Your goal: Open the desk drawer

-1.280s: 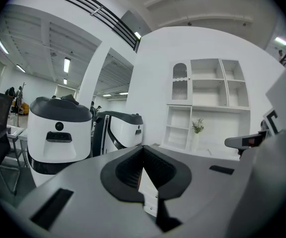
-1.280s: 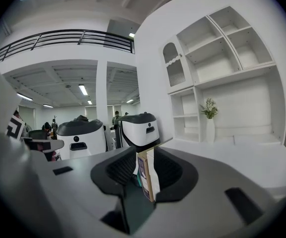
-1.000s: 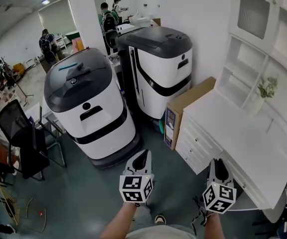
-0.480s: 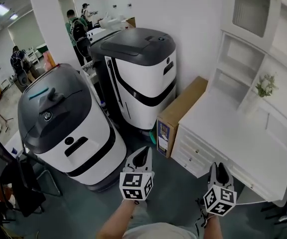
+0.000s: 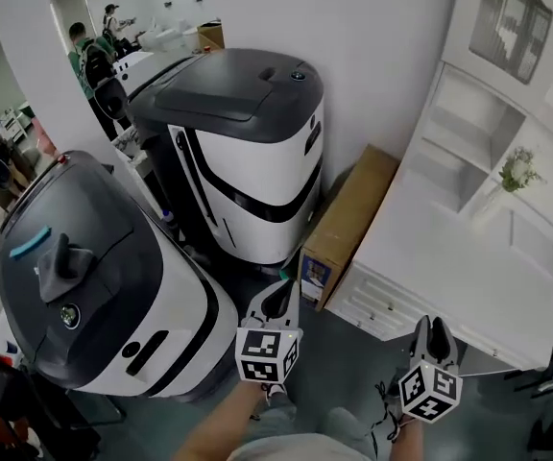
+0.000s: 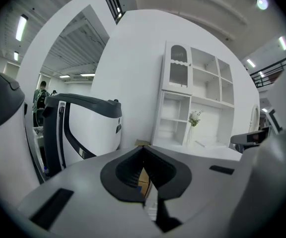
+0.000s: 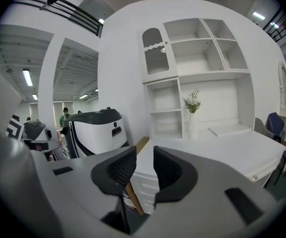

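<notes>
Left tongs point(image 5: 280, 288) sit closed on nothing; right tongs point(image 5: 430, 327) stand parted and empty; both hover low in frame, near the white surface point(image 5: 449, 257), its drawers point(image 5: 377, 301) shut

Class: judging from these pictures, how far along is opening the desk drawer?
Done: nothing visible; the desk drawers all sit flush and closed. In hand: both grippers are short of the desk, the left hand-held gripper shut and empty, the right hand-held gripper open and empty. Left: reach a drawer, grip it, pull it out.
</notes>
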A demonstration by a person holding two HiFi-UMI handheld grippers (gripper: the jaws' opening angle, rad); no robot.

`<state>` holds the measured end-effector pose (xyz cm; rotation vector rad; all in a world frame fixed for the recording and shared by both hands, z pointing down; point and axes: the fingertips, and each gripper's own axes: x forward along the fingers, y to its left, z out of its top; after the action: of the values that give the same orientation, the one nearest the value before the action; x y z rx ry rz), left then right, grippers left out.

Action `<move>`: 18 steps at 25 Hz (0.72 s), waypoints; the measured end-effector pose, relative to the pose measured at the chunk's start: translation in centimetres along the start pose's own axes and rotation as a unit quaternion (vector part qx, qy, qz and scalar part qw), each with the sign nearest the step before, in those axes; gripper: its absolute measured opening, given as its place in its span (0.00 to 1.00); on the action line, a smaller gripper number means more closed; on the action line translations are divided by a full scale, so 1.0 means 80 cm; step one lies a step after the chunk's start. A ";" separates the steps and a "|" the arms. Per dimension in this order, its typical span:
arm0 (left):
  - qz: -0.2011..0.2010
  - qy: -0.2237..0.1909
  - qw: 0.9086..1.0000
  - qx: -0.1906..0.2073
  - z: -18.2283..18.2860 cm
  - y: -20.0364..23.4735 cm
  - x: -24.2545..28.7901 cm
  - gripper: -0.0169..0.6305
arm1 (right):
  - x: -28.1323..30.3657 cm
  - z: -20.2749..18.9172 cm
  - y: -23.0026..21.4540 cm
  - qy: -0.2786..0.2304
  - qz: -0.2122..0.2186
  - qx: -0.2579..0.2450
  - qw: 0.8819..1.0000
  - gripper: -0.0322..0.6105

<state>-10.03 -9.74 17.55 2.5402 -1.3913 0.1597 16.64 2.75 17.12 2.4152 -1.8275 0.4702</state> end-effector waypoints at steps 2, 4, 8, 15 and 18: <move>-0.012 0.009 1.000 -0.004 -0.005 0.005 0.016 0.05 | 0.007 0.000 0.006 0.002 -0.008 0.001 1.000 0.23; -0.023 0.016 1.000 -0.001 -0.009 0.001 0.029 0.05 | 0.014 -0.001 0.008 0.006 -0.016 -0.002 1.000 0.23; -0.043 0.019 0.999 0.009 -0.008 -0.019 0.054 0.05 | 0.030 0.002 0.001 0.011 -0.026 0.001 1.000 0.23; -0.066 0.046 0.996 0.027 -0.043 -0.037 0.072 0.05 | 0.046 -0.034 -0.007 0.043 -0.034 0.007 0.998 0.23; -0.071 0.067 0.995 0.029 -0.080 -0.036 0.081 0.05 | 0.058 -0.070 -0.010 0.063 -0.037 0.017 0.997 0.24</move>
<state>-3.98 -11.83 24.61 2.6104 -1.1695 0.3440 17.43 0.01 23.89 2.4045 -1.6868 0.6349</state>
